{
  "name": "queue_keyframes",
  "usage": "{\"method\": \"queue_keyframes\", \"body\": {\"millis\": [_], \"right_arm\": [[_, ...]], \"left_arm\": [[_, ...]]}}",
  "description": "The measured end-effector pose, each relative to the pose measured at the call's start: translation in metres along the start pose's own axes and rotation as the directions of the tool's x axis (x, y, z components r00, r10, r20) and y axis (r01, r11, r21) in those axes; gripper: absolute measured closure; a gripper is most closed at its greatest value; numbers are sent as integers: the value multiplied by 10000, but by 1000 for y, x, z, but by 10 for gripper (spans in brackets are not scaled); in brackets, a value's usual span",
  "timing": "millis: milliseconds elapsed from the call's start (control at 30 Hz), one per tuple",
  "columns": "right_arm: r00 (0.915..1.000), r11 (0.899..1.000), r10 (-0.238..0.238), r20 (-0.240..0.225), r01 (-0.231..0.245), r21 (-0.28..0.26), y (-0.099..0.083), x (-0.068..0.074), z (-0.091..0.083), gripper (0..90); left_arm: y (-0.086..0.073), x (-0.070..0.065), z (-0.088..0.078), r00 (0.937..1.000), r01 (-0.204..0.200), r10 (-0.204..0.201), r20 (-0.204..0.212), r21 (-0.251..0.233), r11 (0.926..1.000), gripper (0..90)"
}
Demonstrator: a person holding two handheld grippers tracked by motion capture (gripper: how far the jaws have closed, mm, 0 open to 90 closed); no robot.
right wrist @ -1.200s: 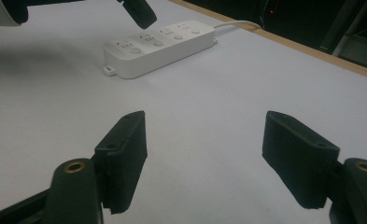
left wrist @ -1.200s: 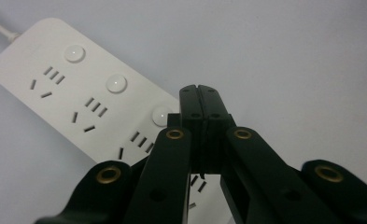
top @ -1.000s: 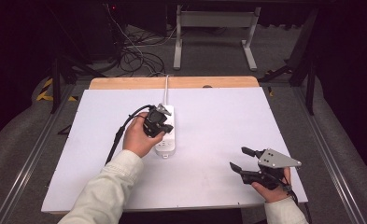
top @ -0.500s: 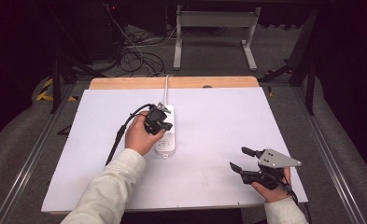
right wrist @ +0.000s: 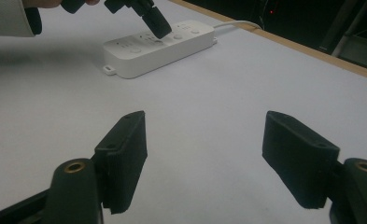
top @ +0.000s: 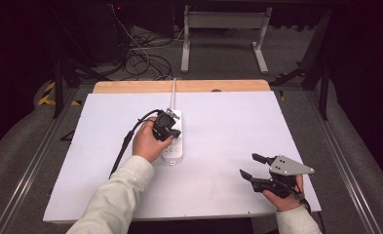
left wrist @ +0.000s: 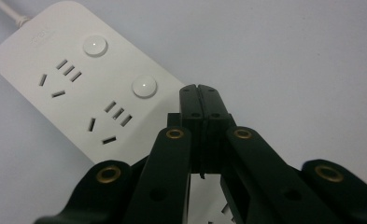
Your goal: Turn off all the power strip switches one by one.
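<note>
A white power strip (top: 173, 139) lies on a pale lavender-white table (top: 228, 126) with black grippers.

We're looking at a power strip (left wrist: 78, 88) in smooth white plastic with a soft satin sheen, its round buttons (left wrist: 144, 87) a bit glossier. The left gripper (left wrist: 201, 100) just beside those buttons is matt black plastic with brass-looking rivets. Under the strip, the table (top: 218, 126) top is a flat matt white sheet, with a bare wood edge (top: 179, 86) behind the strip. The right gripper (right wrist: 204, 154) has matt, slightly grainy black pads.
</note>
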State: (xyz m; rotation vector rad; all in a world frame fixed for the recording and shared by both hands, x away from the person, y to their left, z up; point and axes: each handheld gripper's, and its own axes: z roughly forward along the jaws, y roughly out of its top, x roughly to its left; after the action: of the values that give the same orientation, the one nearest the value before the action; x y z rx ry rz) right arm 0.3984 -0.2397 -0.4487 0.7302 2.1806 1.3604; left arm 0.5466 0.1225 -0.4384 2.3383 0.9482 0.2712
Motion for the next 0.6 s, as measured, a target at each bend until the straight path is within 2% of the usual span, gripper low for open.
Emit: {"method": "queue_keyframes", "body": {"millis": [167,267,600], "right_arm": [[10000,10000,-4,-18,4,9,0,0,0,318],[10000,10000,6,-9,-6,4,0,0,0,319],[10000,10000,2,-11,-2,2,0,1,0,318]], "left_arm": [[0,-1,3,10000,-70,69,25,150,9999,900],[0,0,3,9999,27,-29,141,140,9999,900],[-1,-1,4,10000,14,-16,39,348,9994,900]]}}
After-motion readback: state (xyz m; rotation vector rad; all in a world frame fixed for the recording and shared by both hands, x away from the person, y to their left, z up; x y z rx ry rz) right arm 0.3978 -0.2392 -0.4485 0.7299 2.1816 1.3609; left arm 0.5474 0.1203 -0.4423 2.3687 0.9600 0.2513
